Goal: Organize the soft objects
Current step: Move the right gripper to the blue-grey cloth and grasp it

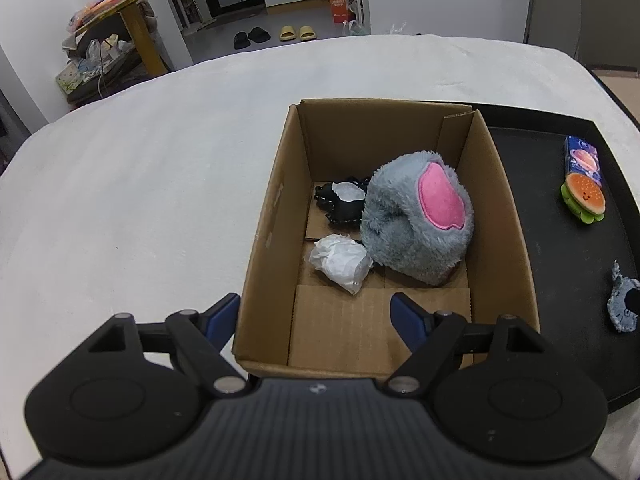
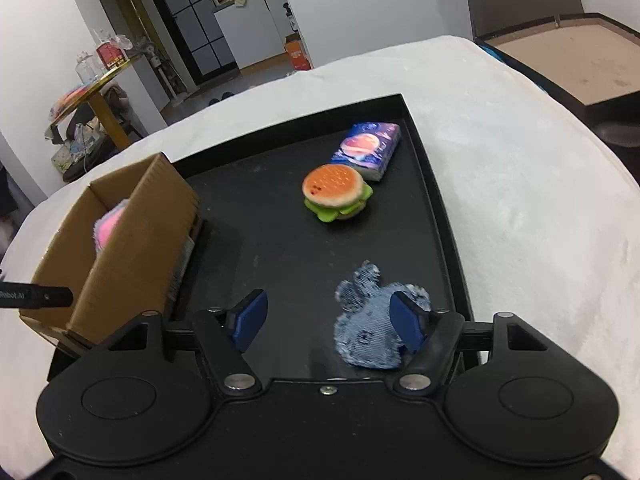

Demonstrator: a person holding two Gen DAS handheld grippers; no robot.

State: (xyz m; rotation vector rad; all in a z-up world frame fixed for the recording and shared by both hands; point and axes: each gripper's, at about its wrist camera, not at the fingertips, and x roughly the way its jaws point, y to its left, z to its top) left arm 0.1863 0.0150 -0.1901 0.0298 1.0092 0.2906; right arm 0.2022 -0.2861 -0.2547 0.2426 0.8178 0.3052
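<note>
An open cardboard box (image 1: pixel 276 200) holds a grey plush with a pink patch (image 1: pixel 420 216), a black soft item (image 1: pixel 340 204) and a crumpled white wad (image 1: pixel 340 264). My left gripper (image 1: pixel 316 316) is open and empty over the box's near edge. On the black tray (image 2: pixel 280 240) lie a denim toy (image 2: pixel 368 320), a plush burger (image 2: pixel 336 192) and a blue tissue pack (image 2: pixel 368 148). My right gripper (image 2: pixel 328 316) is open, low over the tray, its right finger (image 2: pixel 406 320) against the denim toy. The box also shows in the right wrist view (image 2: pixel 132 232).
The box and tray sit on a white cloth-covered table (image 1: pixel 140 184). The tray (image 1: pixel 560 264) lies right of the box, with the burger (image 1: pixel 584 198), the pack (image 1: pixel 582 158) and the denim toy (image 1: pixel 624 304) on it. Beyond the table are a yellow side table (image 1: pixel 136 20) and slippers (image 1: pixel 296 33).
</note>
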